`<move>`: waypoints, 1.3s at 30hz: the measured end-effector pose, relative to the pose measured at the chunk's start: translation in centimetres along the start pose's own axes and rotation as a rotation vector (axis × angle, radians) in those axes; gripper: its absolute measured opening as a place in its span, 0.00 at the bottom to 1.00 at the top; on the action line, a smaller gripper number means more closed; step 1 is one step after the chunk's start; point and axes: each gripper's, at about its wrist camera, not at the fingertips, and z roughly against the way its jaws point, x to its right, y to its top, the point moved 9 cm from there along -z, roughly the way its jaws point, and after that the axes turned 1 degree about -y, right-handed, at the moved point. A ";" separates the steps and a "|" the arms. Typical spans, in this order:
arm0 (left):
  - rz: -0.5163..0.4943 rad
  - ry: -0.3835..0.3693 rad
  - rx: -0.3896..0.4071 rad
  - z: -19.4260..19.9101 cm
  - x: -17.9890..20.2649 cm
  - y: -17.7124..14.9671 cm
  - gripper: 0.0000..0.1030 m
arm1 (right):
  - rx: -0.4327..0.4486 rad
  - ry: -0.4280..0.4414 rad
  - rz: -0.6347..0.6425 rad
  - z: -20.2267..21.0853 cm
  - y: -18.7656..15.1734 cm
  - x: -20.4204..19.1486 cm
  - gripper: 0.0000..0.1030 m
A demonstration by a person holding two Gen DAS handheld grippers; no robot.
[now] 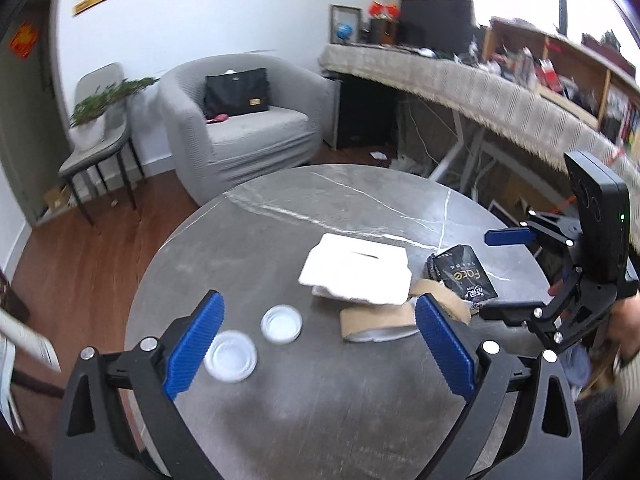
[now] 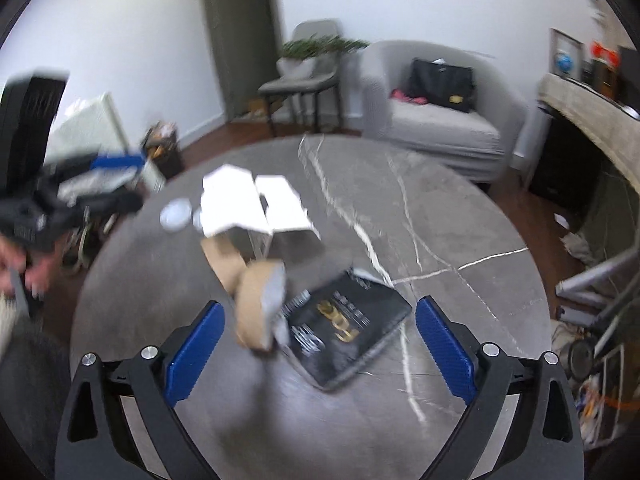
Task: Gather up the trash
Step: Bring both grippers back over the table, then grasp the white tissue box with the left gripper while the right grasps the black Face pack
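Note:
On the round grey marble table [image 1: 280, 216] lie a white foam clamshell box [image 1: 356, 276], two clear plastic lids [image 1: 281, 324] [image 1: 231, 355], brown paper bowls [image 1: 380, 318] and a black snack packet [image 1: 464, 276]. My left gripper [image 1: 320, 344] hovers open over the table's near side; the lids sit just ahead by its left finger. In the right wrist view my right gripper [image 2: 320, 344] is open with nothing gripped. The black packet [image 2: 348, 328] and a tipped brown bowl [image 2: 260, 304] lie just ahead between its fingers. The white box [image 2: 252, 204] is further back.
A grey armchair [image 1: 248, 132] with a black bag stands beyond the table, next to a chair holding a potted plant [image 1: 100, 104]. A cloth-covered desk [image 1: 480, 92] runs along the right. A hand [image 2: 24, 268] holds the left gripper [image 2: 116, 180] at the table's left edge.

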 end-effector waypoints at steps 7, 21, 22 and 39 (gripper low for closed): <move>-0.097 -0.011 -0.074 -3.9 1.7 0.7 0.95 | -0.054 0.099 0.067 -0.7 -0.8 1.4 0.95; -0.102 -0.061 -0.169 -9.3 2.0 0.9 0.94 | -0.107 0.115 0.127 -1.9 -0.9 1.3 0.95; -0.100 -0.067 -0.173 -9.4 2.0 0.8 0.94 | -0.114 0.111 0.131 -2.1 -0.9 1.3 0.95; -0.106 -0.053 -0.129 -8.1 3.2 2.4 0.75 | -0.133 0.084 0.169 -2.8 -0.4 1.2 0.79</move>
